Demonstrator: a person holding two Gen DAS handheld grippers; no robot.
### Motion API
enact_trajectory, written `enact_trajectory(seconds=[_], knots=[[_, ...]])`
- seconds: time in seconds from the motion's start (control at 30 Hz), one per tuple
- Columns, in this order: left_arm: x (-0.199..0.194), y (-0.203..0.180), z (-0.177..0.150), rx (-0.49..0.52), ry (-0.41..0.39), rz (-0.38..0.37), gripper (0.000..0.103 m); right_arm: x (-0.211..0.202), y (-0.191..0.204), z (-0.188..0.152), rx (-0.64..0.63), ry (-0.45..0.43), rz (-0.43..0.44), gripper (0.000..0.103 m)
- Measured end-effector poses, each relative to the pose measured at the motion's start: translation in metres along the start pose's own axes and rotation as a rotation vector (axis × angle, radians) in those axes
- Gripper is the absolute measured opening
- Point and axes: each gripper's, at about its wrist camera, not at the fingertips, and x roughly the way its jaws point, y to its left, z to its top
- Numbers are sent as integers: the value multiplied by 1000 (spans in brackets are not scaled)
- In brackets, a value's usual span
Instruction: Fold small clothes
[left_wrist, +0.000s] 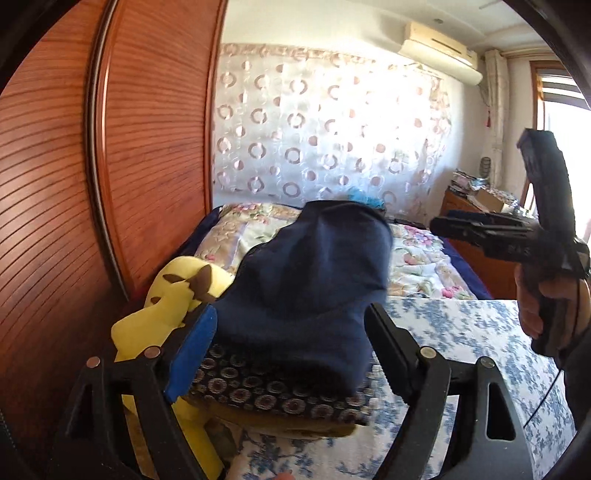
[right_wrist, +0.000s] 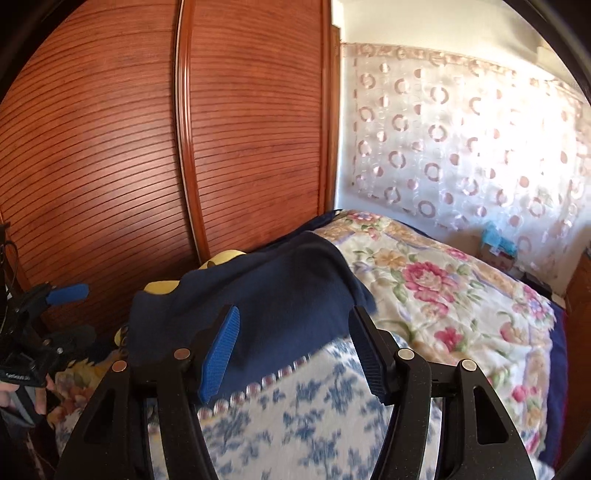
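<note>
The left gripper stands with its ribbed jaws spread, empty, on either side of a stack of folded clothes: a soft navy garment lies on top of a dark piece printed with small rings. The right gripper is likewise spread wide and holds nothing, just short of the navy garment's edge. Both hover over a blue-flowered bedspread. A yellow plush toy lies beside the stack, near the ribbed wooden wardrobe. No legible writing.
</note>
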Motion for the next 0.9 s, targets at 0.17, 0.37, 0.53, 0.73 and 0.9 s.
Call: enact_trajectory(seconds=[0.17,0.37,0.53,0.73,0.9], knots=[[-16,-27,-5,23,-14,-41,83,-53,16,-30,31,-25,-64,72],[-28,-65,-16,74,-8,-81,83,-109,42,-69,66,-44,-139,75],[-37,-94,-26,107,-1,-111,83,-149,63,-97,126,-44,-195,84],[-52,-126,-34,132,-1,-148,83,-188,85,-117,189,-54,-271,85],[-68,-144,-31,148,-24,-160,83,-229,101,-125,245,-104,-378,85]])
